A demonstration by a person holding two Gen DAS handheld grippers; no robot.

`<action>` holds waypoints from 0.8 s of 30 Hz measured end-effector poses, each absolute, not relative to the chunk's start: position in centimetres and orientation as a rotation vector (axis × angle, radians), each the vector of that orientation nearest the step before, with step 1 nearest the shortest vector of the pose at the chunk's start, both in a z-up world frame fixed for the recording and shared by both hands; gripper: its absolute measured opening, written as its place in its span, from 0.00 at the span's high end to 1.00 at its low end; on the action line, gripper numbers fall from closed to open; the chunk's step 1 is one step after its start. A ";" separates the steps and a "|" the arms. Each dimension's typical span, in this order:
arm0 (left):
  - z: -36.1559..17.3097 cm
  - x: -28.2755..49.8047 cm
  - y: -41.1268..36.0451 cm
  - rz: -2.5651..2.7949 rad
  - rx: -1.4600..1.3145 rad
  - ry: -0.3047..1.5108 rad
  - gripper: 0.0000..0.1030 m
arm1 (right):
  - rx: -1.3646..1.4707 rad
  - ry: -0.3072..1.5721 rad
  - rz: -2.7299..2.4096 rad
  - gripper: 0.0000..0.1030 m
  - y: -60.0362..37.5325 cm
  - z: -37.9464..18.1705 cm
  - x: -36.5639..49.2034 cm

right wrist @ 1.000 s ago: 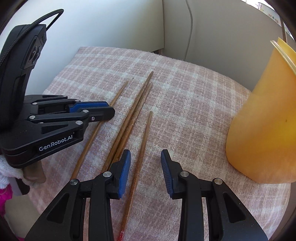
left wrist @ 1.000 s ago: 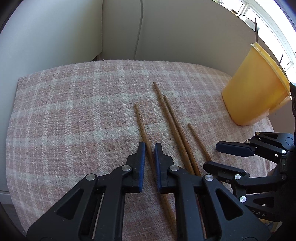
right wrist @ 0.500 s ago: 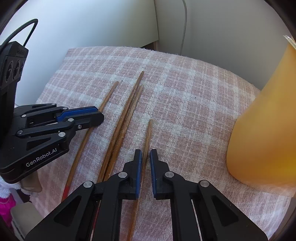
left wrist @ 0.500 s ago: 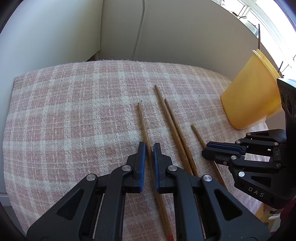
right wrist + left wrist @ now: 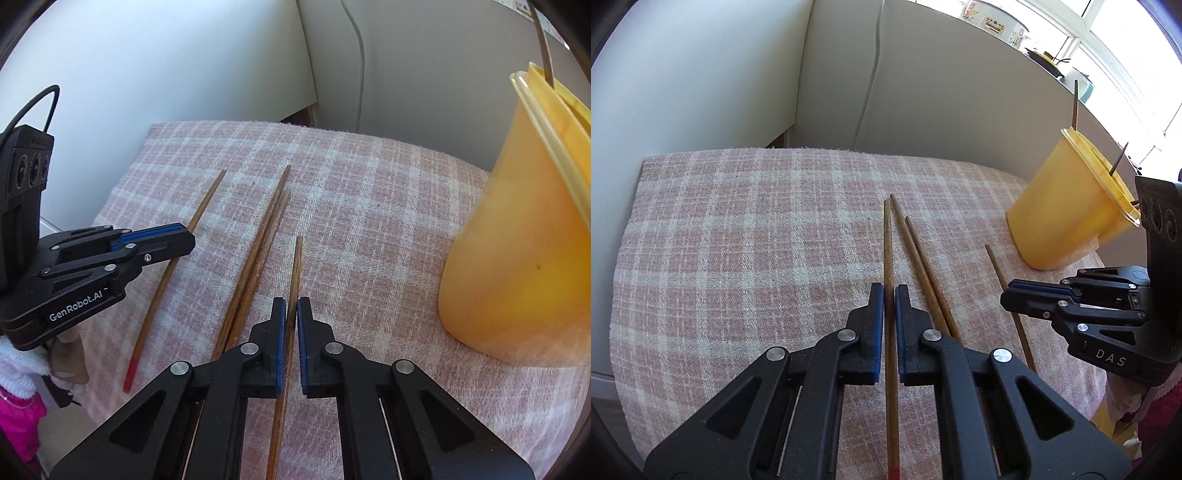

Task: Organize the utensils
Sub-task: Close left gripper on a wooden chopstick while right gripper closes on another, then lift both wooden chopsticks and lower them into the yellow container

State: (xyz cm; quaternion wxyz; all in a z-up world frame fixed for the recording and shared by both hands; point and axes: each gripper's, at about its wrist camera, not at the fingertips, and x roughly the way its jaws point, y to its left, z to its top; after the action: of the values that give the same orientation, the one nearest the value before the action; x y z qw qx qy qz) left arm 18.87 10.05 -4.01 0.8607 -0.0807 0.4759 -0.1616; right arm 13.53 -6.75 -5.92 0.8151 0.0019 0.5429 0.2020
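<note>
left gripper (image 5: 889,295) fingers pinching chopstick (image 5: 888,258), right gripper (image 5: 291,306) likewise

**Hidden and cut off**

Yellow cup (image 5: 517,236) cropped at right edge in right wrist view; its inside unseen, only stick tips (image 5: 1075,103) poke out. Chopstick (image 5: 291,280) runs under right gripper (image 5: 291,306), rear end off-frame. Middle chopstick pair (image 5: 923,266) part-covered by left gripper (image 5: 889,295). Windowsill pots (image 5: 993,22) too small to tell.

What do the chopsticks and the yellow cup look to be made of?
Chopsticks: probably wood or bamboo, brown with visible lengthwise grain and a dull sheen; one has a red-painted end. Yellow cup: likely thin plastic, smooth, slightly translucent where sunlight glows through.
</note>
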 end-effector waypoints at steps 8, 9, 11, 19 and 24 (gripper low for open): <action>1.4 12.8 11.1 -0.349 -0.215 0.847 0.96 | 0.062 0.998 0.436 0.96 -9.3 -1.4 10.3; 1.9 12.1 11.3 -0.348 -0.218 0.828 0.96 | 0.065 0.977 0.434 0.96 -9.6 -0.9 9.8; 2.1 10.8 11.2 -0.346 -0.234 0.795 0.96 | 0.071 0.933 0.427 0.96 -10.2 0.1 9.0; 2.9 6.9 11.6 -0.356 -0.309 0.713 0.96 | 0.098 0.826 0.388 0.96 -12.5 2.3 6.0; 3.9 5.3 10.2 -0.367 -0.281 0.674 0.96 | 0.099 0.783 0.373 0.96 -13.1 3.7 4.7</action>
State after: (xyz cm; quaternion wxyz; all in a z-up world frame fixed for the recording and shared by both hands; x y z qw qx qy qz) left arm 5.30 10.17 3.90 0.9176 -0.1365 0.3277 -0.1787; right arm 4.67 -13.14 3.70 0.9062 0.0477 0.3793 0.1808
